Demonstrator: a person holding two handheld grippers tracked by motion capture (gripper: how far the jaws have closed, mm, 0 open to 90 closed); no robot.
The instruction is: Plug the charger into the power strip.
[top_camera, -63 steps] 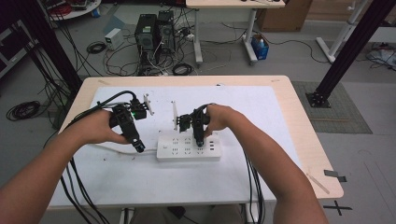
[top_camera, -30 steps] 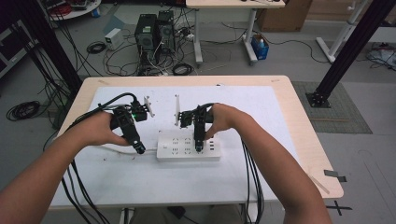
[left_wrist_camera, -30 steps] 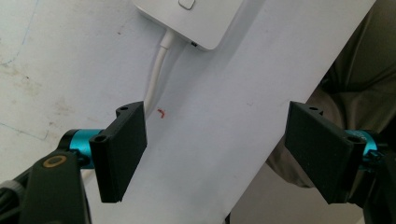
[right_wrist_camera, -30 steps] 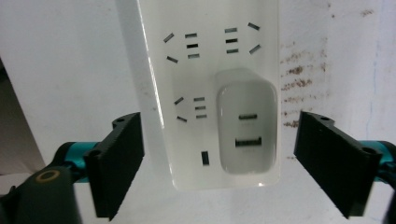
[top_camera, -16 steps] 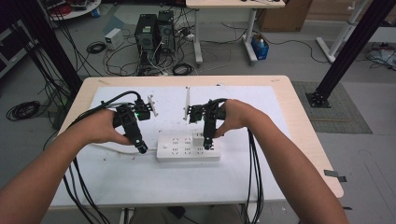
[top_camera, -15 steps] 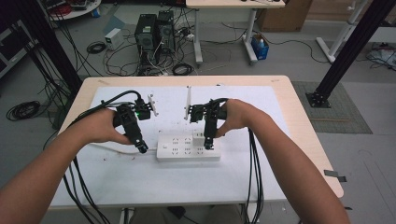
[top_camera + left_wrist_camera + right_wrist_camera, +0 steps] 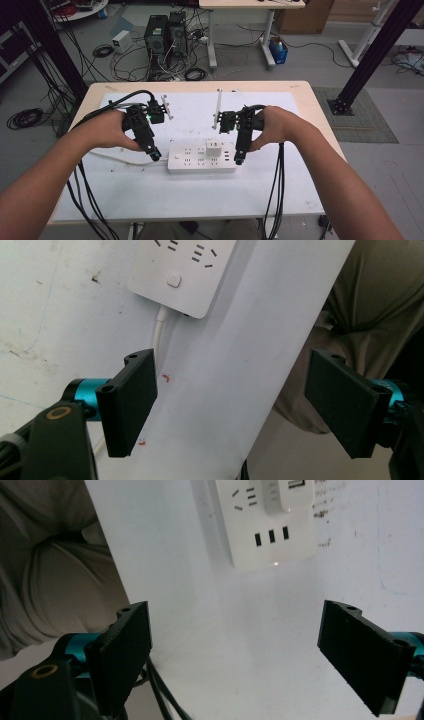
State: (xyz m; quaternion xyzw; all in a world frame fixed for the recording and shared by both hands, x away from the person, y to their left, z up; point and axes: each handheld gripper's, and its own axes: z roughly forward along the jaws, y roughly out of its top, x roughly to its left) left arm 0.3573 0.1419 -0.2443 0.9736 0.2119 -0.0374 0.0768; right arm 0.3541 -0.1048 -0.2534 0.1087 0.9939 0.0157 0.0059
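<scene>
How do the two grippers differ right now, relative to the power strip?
The left gripper sits off the left end of the power strip, by its switch and cord; the right gripper sits at the right end, by the USB ports. The left gripper leans right; the right gripper points nearly straight down. Both stand open and empty.

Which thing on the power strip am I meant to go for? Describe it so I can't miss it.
On the white-covered table, find the flat white rectangular power strip between the two grippers. The small white cube-shaped plug adapter sits on its far edge, right of centre, the one block raised above the sockets.
</scene>
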